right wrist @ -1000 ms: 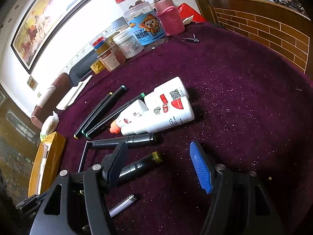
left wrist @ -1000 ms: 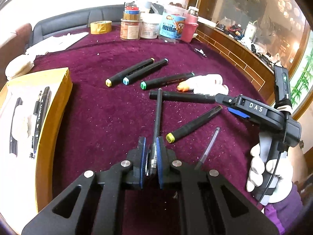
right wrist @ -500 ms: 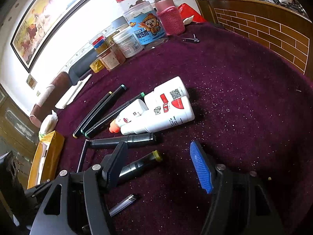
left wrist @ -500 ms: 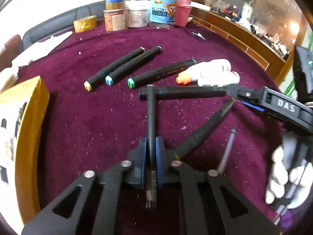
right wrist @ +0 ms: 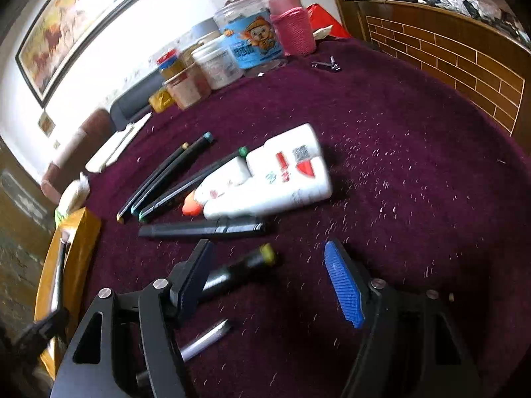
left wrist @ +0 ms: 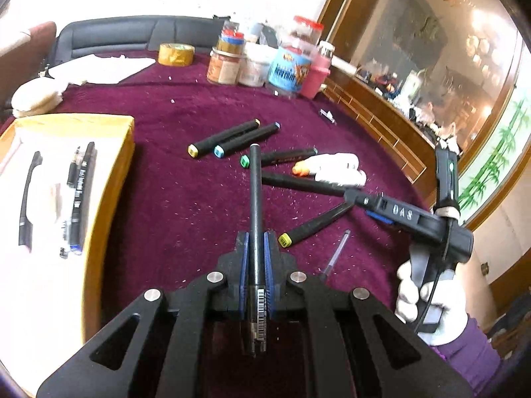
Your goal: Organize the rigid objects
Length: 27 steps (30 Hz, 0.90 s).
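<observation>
Left wrist view: the left gripper (left wrist: pixel 255 248) is clenched on a black pen (left wrist: pixel 255 199), which runs straight out between the blue pads and is lifted off the maroon surface (left wrist: pixel 166 199). Its tip points toward a green-capped marker (left wrist: pixel 278 157). Farther back lie a yellow-capped marker (left wrist: pixel 224 137) and a blue-capped marker (left wrist: pixel 247 139), side by side. To the left sits a yellow box (left wrist: pixel 109 179) with pens (left wrist: pixel 78 195) inside. To the right, a white-gloved hand (left wrist: pixel 428 301) holds the right gripper (left wrist: pixel 356 197) low over a black marker (left wrist: pixel 302 182) and a yellow-ended marker (left wrist: pixel 312 225). White glue bottles (left wrist: pixel 335 169) lie just beyond. A clear thin tube (left wrist: pixel 337 252) rests near the yellow-ended marker.

Right wrist view: the right gripper (right wrist: pixel 268 278) is released, its jaws standing apart with nothing pressed between the pads. The yellow-ended marker (right wrist: pixel 242 268) lies on the surface between them, beside the dark pad. The black marker (right wrist: pixel 202 229) lies ahead, then the glue bottles (right wrist: pixel 275 182). Jars (right wrist: pixel 245 39) stand at the far edge.
</observation>
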Each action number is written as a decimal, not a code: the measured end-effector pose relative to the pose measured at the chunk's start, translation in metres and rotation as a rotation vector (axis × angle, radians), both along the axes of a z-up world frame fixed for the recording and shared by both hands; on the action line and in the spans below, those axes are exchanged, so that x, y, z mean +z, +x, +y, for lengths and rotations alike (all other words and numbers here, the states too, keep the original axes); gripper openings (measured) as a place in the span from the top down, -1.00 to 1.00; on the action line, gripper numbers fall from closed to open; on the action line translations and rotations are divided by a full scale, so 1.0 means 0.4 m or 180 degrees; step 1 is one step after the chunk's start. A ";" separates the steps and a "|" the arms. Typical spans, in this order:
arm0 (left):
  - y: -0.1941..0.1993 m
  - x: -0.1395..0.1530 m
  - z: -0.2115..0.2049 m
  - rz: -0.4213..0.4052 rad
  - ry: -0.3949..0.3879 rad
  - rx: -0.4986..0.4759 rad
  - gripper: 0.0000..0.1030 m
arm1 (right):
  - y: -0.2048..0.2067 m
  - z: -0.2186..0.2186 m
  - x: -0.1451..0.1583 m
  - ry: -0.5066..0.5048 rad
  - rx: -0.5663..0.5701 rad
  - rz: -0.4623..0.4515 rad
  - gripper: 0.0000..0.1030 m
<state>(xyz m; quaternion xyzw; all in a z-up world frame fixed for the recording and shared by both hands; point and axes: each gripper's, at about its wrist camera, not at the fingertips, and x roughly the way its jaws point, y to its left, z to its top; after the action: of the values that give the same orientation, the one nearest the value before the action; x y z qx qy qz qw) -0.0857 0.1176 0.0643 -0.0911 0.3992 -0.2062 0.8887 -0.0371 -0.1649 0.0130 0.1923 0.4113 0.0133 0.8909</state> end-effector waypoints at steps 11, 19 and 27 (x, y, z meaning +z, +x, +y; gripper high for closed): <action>-0.022 0.014 0.060 -0.0106 -0.0176 0.0057 0.88 | 0.027 0.127 -0.004 0.0380 0.0438 0.0518 -0.25; -0.028 0.011 0.162 -0.0120 -0.0274 0.0311 0.88 | 0.072 0.235 0.004 -0.0387 0.0230 0.0588 -0.07; -0.046 -0.002 0.299 -0.0080 -0.0302 0.0695 0.88 | 0.036 0.279 0.026 -0.0169 0.0627 0.0397 1.00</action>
<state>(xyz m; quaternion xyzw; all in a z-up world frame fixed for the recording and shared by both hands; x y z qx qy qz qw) -0.1043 0.2371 0.0635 -0.1734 0.3655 -0.1279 0.9055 -0.0228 -0.0534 0.0233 0.1278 0.4831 0.0779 0.8627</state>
